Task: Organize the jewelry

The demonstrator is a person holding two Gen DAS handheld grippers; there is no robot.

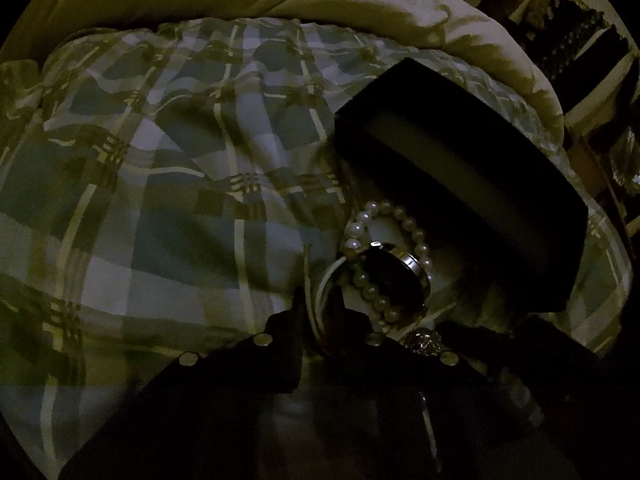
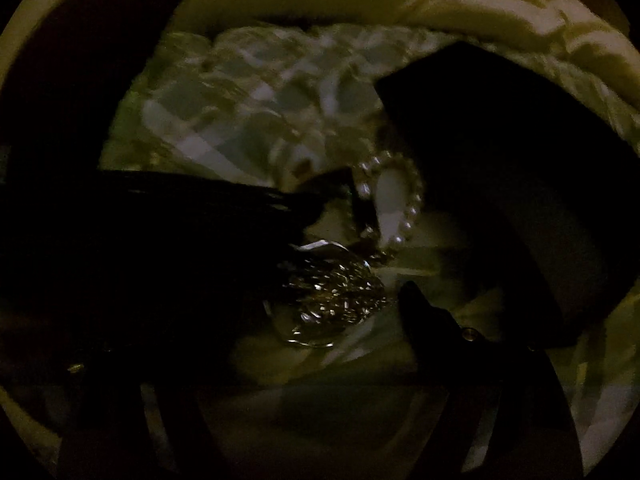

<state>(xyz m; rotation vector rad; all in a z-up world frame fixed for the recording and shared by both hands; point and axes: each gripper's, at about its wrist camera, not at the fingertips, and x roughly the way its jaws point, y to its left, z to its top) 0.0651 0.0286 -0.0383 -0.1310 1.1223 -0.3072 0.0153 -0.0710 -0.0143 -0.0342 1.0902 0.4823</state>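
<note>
Jewelry lies heaped on a plaid bedspread (image 1: 160, 168), just near-left of an open black box (image 1: 460, 184) with a pale lining. From the left wrist view, the left hand-held gripper (image 1: 318, 300) is clenched on a thin white cord (image 1: 326, 280) that runs up between its dark fingers; whether the pads pinch anything besides the cord is too dim to tell. To do this well, I judge the cord should be lifted slowly and straight up, so it slides free of the silver bangle (image 1: 404, 264) and the strands lying over it instead of dragging the whole heap. Counted here: one white pearl bracelet (image 1: 400, 216), one green bead strand (image 1: 374, 292), one bangle, one cord, one sparkly piece (image 1: 424, 340) at the near edge, one box. From the right wrist view, blurred and very dark, the right hand-held gripper (image 2: 340, 300) is released, its jaws wide apart either side of a glittering piece (image 2: 340, 296) and not pressing on it; closing squarely on that piece would hold it down or pick it up cleanly. Counted here: one pearl loop (image 2: 404, 196) farther off, one glittering piece, one box (image 2: 500, 160) on the right.
</note>
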